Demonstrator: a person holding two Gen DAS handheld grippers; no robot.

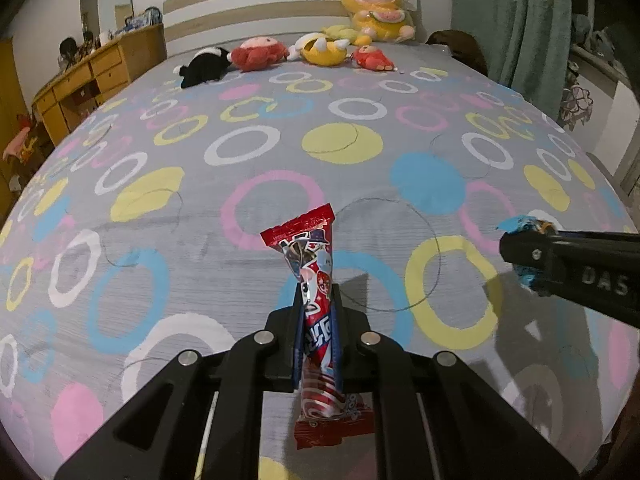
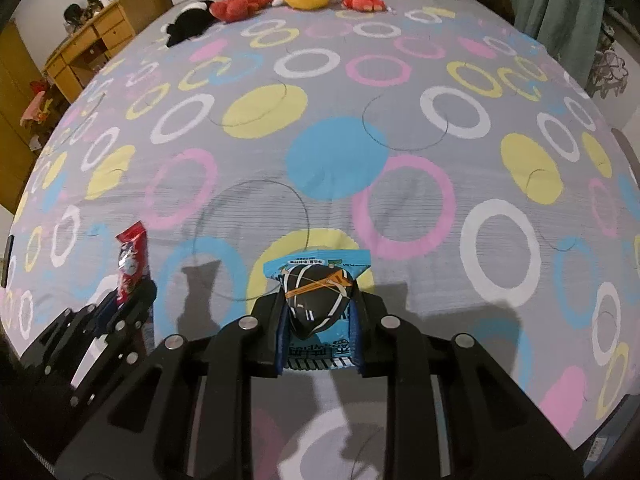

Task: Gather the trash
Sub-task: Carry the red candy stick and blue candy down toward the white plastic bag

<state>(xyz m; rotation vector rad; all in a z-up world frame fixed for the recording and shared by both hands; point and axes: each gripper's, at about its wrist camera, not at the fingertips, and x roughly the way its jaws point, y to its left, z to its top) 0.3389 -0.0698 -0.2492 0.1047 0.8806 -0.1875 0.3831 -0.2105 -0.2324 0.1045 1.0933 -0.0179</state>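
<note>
The bed (image 1: 240, 184) takes up nearly the whole room ahead, its grey cover printed with pink, blue, yellow and white rings, and the wide middle of it lies bare. Its left edge runs close beside a wooden dresser (image 1: 92, 76); its right edge falls away toward a green curtain (image 1: 516, 20). Along the far end, in front of the striped headboard (image 1: 248, 4), a row of plush toys (image 1: 256, 53) sits well apart from both tools (a big yellow one leans on the headboard itself).

The left hand-held gripper (image 1: 318, 300) is clamped on a red snack wrapper (image 1: 310, 256). The wrapper stands upright between the jaws, its crimped top rising above the fingertips and its lower end hanging below them, clear of the cover.

The right hand-held gripper (image 2: 318, 312) grips a blue snack packet (image 2: 316, 300) with a black oval and orange mark on its face; the jaws press its two sides and its top edge pokes out past the tips. It too is held above the cover, casting a shadow beneath.

The two tools sit near each other, side by side over the near end of the bed, not touching.
</note>
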